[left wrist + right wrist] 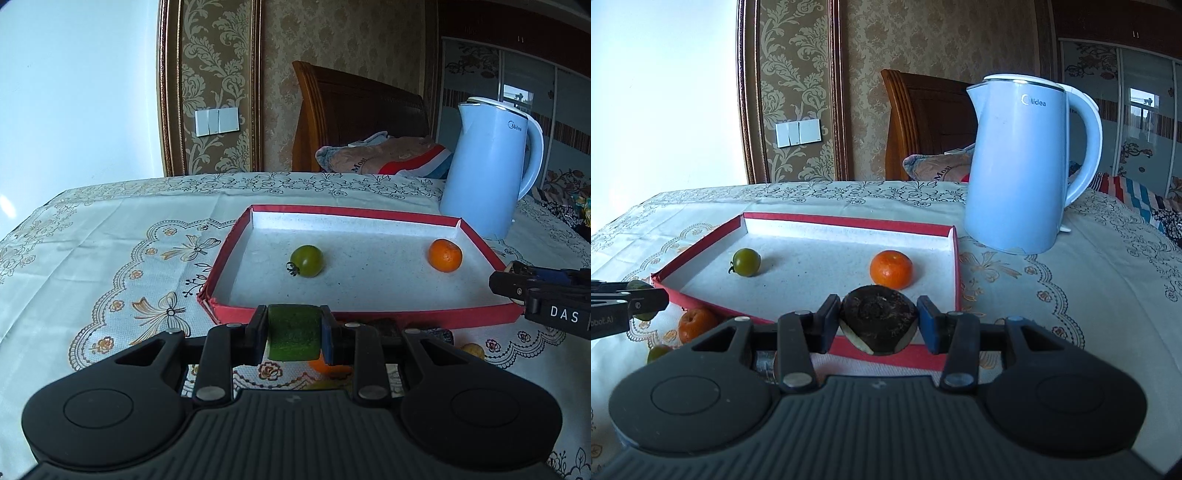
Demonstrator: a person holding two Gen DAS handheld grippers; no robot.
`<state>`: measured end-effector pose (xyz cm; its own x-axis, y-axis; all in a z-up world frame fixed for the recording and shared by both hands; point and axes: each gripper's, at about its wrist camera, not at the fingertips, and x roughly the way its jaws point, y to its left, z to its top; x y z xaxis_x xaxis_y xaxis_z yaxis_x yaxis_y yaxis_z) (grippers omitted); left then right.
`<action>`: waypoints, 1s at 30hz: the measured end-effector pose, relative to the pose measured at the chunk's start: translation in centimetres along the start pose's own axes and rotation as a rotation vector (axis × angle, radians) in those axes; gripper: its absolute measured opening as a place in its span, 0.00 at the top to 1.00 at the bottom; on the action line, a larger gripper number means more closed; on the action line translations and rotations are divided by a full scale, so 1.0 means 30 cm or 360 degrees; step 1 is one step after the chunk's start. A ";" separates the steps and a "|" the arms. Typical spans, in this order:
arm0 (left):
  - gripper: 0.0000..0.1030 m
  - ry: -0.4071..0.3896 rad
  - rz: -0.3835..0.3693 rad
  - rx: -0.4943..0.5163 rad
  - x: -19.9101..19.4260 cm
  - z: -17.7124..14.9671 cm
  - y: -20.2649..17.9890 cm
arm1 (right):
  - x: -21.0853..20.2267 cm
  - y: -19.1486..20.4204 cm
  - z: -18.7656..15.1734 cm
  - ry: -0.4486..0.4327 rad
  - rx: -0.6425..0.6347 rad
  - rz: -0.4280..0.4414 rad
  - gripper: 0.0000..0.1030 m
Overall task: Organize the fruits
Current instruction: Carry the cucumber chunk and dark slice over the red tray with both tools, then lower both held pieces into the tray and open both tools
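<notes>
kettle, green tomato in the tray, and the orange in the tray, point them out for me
kettle (1015, 177), right wrist view, middle of its blue body
green tomato (307, 260), left wrist view, middle of its rounded side
orange (891, 269), right wrist view, centre of its peel

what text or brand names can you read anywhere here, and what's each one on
"Midea": on the kettle.
"DAS": on the right gripper, seen from the left wrist.
"obot.AI", its start cut off: on the left gripper, seen from the right wrist.
"Most", partly hidden: on the pillow.
Nothing else is readable.
</notes>
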<state>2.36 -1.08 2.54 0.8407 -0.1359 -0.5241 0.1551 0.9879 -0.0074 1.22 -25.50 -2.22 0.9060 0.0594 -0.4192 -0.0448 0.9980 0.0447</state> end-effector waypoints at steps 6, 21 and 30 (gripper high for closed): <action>0.73 -0.0009 0.0006 0.0016 0.076 0.051 -0.039 | 0.078 0.005 0.034 0.0015 0.0007 -0.0037 0.59; 0.73 0.0092 0.0088 0.0070 0.248 0.074 -0.076 | 0.228 0.005 0.051 0.0138 0.0016 -0.0101 0.59; 0.73 0.0137 0.0107 0.0076 0.307 0.088 -0.079 | 0.307 0.012 0.053 0.0221 0.0004 -0.0121 0.59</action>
<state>11.10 -4.89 -0.03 0.8026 -0.0604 -0.5934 0.1261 0.9896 0.0697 10.21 -24.63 -4.62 0.8399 -0.0137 -0.5425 0.0230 0.9997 0.0103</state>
